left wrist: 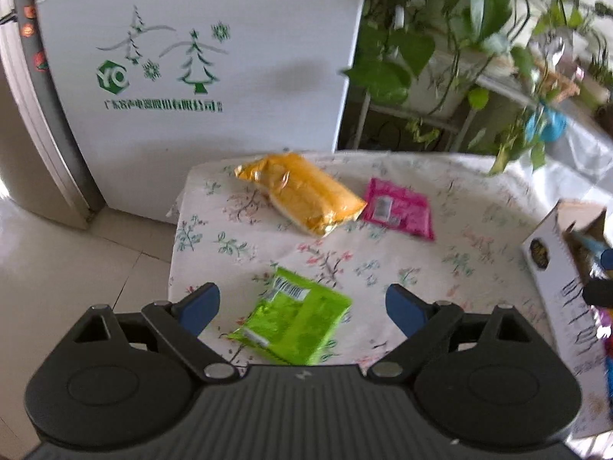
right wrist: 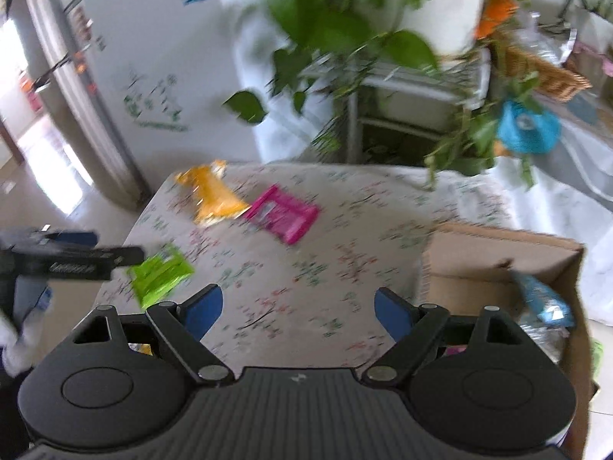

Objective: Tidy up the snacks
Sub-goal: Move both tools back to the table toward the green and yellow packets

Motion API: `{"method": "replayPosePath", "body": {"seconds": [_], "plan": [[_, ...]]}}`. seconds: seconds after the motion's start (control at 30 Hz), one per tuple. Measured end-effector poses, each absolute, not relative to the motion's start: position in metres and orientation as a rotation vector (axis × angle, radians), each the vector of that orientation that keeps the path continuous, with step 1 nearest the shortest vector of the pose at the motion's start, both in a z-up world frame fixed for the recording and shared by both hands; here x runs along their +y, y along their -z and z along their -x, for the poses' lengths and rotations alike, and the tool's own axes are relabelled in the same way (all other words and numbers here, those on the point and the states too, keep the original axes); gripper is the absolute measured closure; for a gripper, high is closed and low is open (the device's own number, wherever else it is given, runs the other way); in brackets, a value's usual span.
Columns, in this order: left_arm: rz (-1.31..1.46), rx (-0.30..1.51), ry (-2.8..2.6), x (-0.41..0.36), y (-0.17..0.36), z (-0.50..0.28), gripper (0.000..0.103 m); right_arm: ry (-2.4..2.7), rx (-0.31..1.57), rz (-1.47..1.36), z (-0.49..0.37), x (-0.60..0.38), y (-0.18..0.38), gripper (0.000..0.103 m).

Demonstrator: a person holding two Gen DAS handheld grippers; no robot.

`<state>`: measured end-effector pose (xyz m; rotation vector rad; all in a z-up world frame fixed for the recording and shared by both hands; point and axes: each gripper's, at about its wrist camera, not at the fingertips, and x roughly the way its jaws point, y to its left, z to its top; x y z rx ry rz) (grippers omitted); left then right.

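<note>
Green snack packet (left wrist: 295, 326) lies directly ahead between our left gripper's (left wrist: 302, 306) spread, empty jaws, long axis diagonal; right gripper (right wrist: 299, 308), also spread, sits farther off.

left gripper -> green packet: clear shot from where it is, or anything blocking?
Probably yes. The left gripper is open, with the green packet lying flat on the tablecloth between its fingers. Nothing sits over it; the yellow bag lies well beyond.

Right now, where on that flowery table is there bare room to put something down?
The widest bare cloth lies between the green packet, the pink packet and the cardboard box. The far left corner is crowded: the yellow packet touches the pink one.
</note>
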<state>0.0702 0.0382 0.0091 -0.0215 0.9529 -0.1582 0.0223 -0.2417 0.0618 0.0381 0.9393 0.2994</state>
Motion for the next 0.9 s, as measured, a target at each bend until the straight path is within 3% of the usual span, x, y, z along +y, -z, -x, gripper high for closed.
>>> {"method": "replayPosePath", "body": {"seconds": [0.57, 0.9], "plan": [[-0.190, 1.047, 0.295, 0.026, 0.038, -0.099, 0.010, -0.486, 1.099, -0.012, 0.000, -0.151, 0.001, 0.012], [-0.233, 1.089, 0.363, 0.033, 0.060, -0.101, 0.009, -0.475, 1.070, -0.012, 0.011, -0.106, 0.023, 0.012]]}}
